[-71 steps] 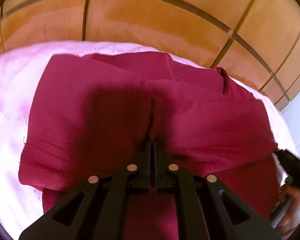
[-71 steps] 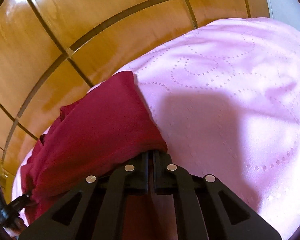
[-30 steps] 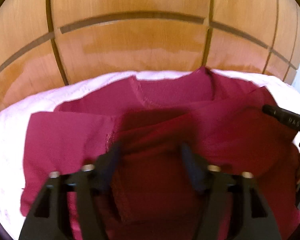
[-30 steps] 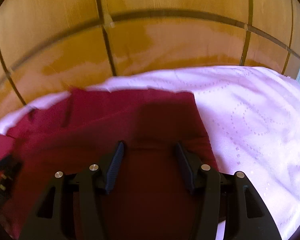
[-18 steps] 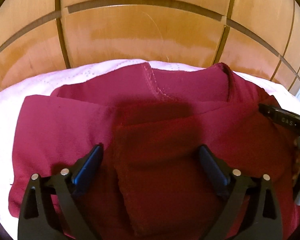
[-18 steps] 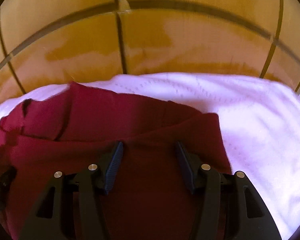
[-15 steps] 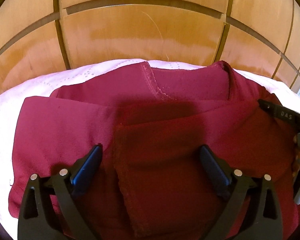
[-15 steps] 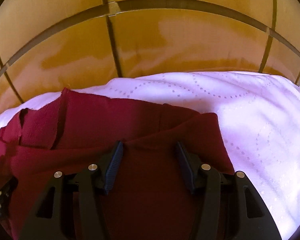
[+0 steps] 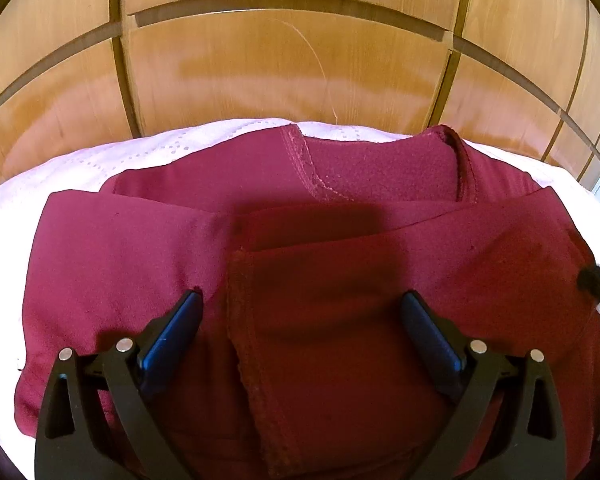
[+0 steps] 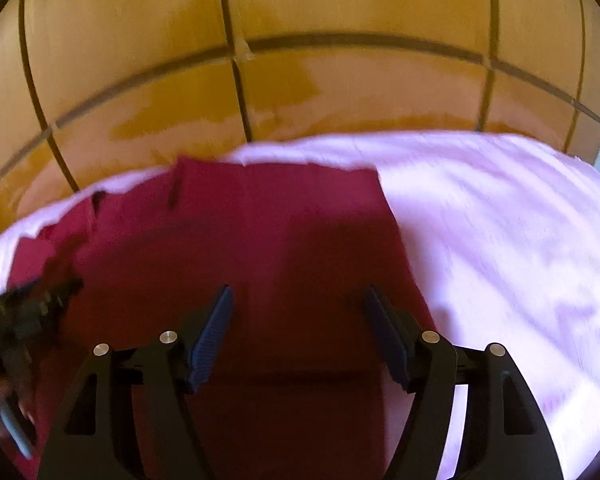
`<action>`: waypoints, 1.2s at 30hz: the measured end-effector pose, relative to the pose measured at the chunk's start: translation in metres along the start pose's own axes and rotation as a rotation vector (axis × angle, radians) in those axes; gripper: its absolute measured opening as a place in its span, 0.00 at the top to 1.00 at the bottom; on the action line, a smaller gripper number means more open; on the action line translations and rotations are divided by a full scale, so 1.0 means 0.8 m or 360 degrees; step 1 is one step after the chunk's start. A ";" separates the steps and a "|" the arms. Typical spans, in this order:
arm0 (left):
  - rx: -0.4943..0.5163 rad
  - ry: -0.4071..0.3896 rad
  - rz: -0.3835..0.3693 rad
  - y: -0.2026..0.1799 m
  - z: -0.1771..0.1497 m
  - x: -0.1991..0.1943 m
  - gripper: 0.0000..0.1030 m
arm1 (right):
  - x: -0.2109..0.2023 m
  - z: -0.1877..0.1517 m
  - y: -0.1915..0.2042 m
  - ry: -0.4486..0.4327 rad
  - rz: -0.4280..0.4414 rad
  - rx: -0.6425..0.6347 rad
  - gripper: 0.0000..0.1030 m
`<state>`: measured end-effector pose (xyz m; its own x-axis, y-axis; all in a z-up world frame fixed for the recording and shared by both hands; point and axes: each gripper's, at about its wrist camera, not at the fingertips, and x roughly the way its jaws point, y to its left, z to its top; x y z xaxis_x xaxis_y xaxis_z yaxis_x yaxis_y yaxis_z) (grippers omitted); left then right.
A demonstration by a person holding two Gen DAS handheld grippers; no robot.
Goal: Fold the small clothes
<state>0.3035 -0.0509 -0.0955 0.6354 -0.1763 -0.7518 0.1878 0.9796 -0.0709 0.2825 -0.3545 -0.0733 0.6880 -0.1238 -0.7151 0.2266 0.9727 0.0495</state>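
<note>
A dark red garment (image 9: 320,248) lies partly folded on a pale pink cloth (image 9: 180,148). A folded flap with a stitched hem overlaps its middle, and the neckline shows at the far edge. My left gripper (image 9: 300,320) is open and empty just above the flap. In the right wrist view the same garment (image 10: 260,232) lies left of centre. My right gripper (image 10: 298,316) is open and empty above the garment's right part. The right gripper's tip (image 9: 596,284) shows at the right edge of the left wrist view.
A wooden panelled wall (image 9: 292,64) stands right behind the pink cloth. The pink cloth (image 10: 500,240) spreads out to the right of the garment. The left gripper (image 10: 32,304) shows blurred at the left edge of the right wrist view.
Both grippers were shut on the garment, then opened and let it go. The garment now lies flat with a flap folded over. The right wrist view has shifted and blurred.
</note>
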 end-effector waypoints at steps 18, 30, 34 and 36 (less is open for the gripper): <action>-0.0287 -0.0083 -0.0005 0.063 -0.111 -0.135 0.02 | -0.017 -0.017 0.025 -0.0179 -0.0064 -0.0150 0.20; -0.0305 0.0044 -0.0008 0.094 -0.172 -0.170 0.02 | -0.102 -0.079 0.029 -0.0144 0.0147 -0.0075 0.20; -0.0276 0.0046 -0.0012 0.096 -0.185 -0.177 0.02 | -0.121 -0.104 0.016 -0.0106 0.0188 0.0010 0.20; -0.0241 0.0042 -0.0008 0.095 -0.192 -0.181 0.02 | -0.128 -0.117 0.006 -0.0076 0.0220 0.0080 0.20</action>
<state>0.1105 0.0636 -0.0928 0.6143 -0.1808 -0.7681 0.0745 0.9823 -0.1716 0.1488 -0.3188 -0.0655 0.7469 0.0000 -0.6650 0.1609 0.9703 0.1807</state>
